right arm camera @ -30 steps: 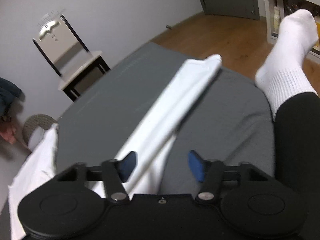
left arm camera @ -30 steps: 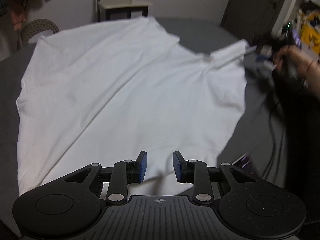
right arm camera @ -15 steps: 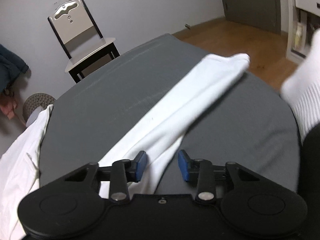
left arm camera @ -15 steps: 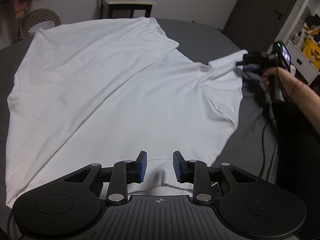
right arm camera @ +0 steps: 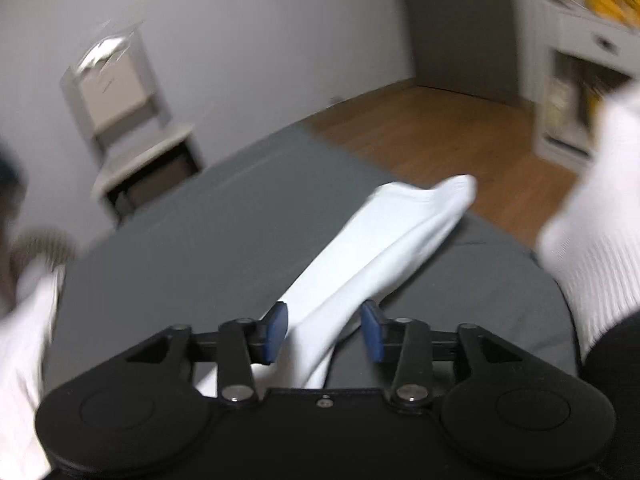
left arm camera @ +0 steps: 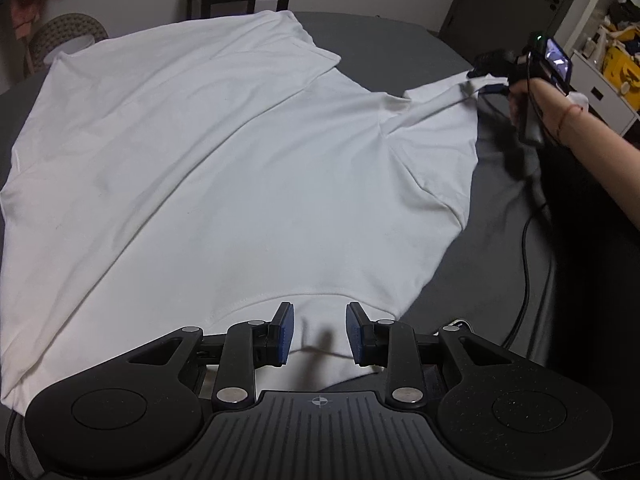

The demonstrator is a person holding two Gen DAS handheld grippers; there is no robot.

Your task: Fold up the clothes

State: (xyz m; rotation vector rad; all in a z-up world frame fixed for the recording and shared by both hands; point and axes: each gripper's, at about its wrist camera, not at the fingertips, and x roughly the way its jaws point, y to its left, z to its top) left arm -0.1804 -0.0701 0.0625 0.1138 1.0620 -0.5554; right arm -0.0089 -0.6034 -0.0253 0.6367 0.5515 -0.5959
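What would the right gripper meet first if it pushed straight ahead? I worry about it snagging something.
The white sleeve: it already runs between the right gripper's open fingers and stretches ahead along the grey bed. Past its tip looks like bare floor, though blur makes depth uncertain.

A grey bed (left arm camera: pixel 392 40) carries a white shirt (left arm camera: pixel 224 160), which lies spread flat over most of it. One sleeve (right arm camera: pixel 384 240) stretches toward the bed's far edge. A black cable (left arm camera: pixel 526 264) lies on the grey cover beside the shirt.
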